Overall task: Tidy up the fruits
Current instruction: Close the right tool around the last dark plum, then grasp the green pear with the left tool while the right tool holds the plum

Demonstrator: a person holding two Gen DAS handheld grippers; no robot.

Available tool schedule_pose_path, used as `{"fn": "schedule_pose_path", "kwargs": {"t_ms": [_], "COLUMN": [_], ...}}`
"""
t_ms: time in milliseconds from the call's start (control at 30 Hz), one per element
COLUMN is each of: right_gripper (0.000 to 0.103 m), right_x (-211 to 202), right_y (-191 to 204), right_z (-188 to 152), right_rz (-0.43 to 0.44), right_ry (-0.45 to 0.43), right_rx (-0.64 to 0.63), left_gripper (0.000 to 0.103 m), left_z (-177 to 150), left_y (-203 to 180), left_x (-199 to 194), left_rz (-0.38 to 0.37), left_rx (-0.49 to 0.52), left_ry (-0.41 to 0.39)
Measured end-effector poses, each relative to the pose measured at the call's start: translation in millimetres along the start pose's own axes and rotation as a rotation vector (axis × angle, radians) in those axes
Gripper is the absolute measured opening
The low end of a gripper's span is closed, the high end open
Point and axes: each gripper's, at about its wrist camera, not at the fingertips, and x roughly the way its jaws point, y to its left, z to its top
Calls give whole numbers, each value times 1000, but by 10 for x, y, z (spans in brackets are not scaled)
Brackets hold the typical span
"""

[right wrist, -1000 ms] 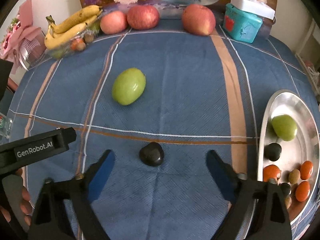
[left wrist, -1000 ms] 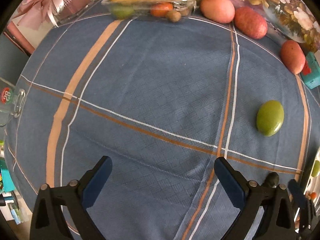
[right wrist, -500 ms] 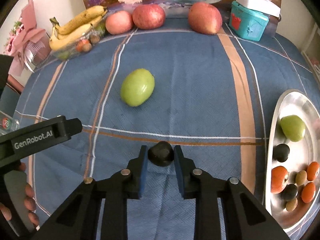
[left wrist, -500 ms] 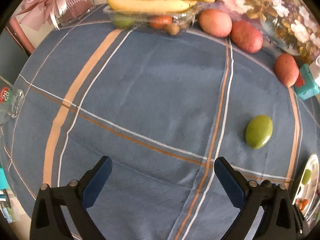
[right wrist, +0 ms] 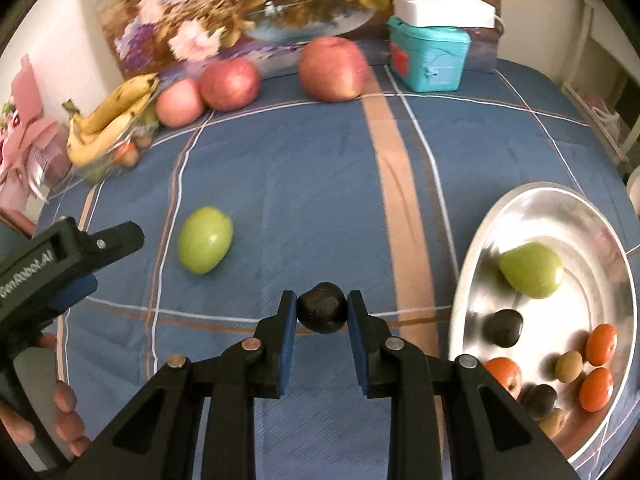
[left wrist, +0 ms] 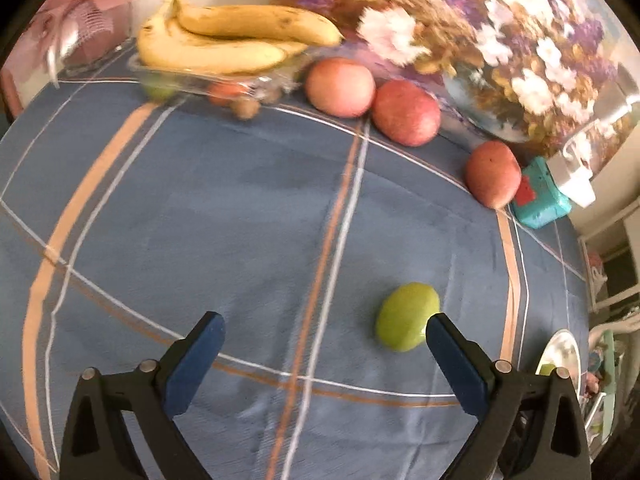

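My right gripper point(right wrist: 322, 307) is shut on a small black fruit point(right wrist: 322, 307), held just above the blue checked cloth. To its right a steel tray point(right wrist: 484, 232) holds a green fruit point(right wrist: 531, 269), a black one point(right wrist: 503, 327) and several small orange and brown ones. A loose green fruit point(right wrist: 205, 239) point(left wrist: 406, 322) lies on the cloth at the left. My left gripper point(left wrist: 320, 334) stands open above the cloth with nothing between its fingers; the green fruit sits just beyond its right fingertip point(left wrist: 436, 322).
At the table's back stand three red apples point(right wrist: 230, 84), a clear tray with bananas point(left wrist: 224, 46) and small fruits, a teal box point(right wrist: 430, 58) with a white device on top, and a flower painting. A person's hand point(right wrist: 60, 412) holds the left gripper.
My right gripper closed on the black fruit and carried it toward the steel tray. My left gripper tilted up and moved toward the loose green fruit, staying open.
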Motion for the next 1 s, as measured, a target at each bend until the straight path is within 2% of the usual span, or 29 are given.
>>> {"fn": "schedule_pose_path", "kwargs": {"t_ms": [67,300,500,633,733,1000], "right_gripper": [26,26,26,26,26,26], "right_x": [14,60,91,117,130,126], "right_y": [-30,-67,-74,-63,-40,-41], "right_z": [18,31,0,-11,-19,-20], "right_rz": [-8,-23,-26,-29,-32,-42], "right_ry": [-3,0,9,15,17,21], "right_rx": [-4,-12,-12,-18,-25,-30], "left_gripper": [91,82,71,60,47,46], "left_z": [-7,-79,-92,-107,-99,-126], "left_y": [-78,-352,-443,-459,-464,-425], "left_x": [84,279,353,347,334,269], "left_rz": [-22,-48,-46,-48,-71,-68], "left_rx": [16,80,103,105,97,57], "left_ry": [13,34,40,43,51,75]}}
